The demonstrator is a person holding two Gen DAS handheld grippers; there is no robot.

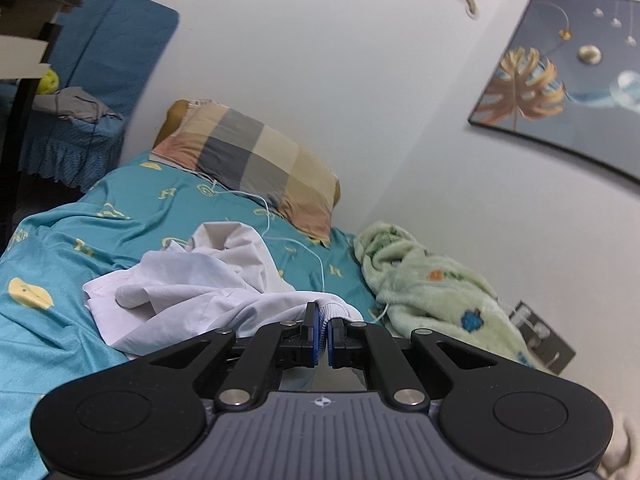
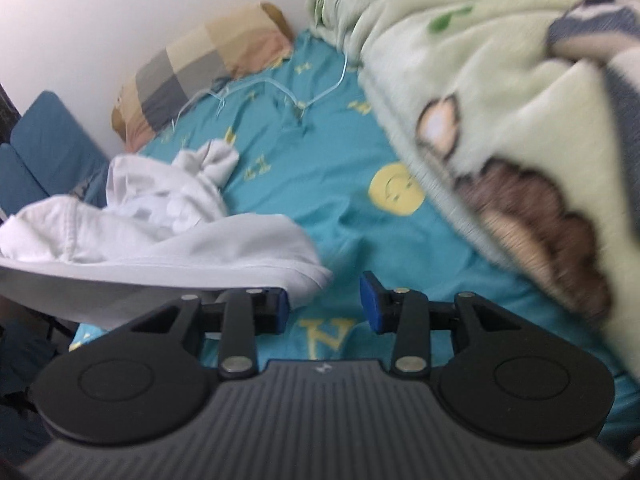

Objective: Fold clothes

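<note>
A crumpled white garment (image 1: 192, 292) lies on the teal bed sheet (image 1: 60, 248). My left gripper (image 1: 324, 320) is shut on a ribbed edge of this garment, with the cloth pinched between the blue pads. In the right wrist view the same white garment (image 2: 160, 232) lies bunched at the left, one edge stretched taut toward the lower left. My right gripper (image 2: 324, 304) is open and empty, just above the sheet (image 2: 320, 168), its left finger beside the garment's near corner. This view is blurred.
A checked pillow (image 1: 256, 164) lies at the head of the bed against the white wall. A green fleece blanket (image 1: 432, 292) is heaped along the right side, also in the right wrist view (image 2: 500, 100). A thin white cable (image 1: 296, 240) runs over the sheet. A blue sofa (image 1: 104, 68) stands at the left.
</note>
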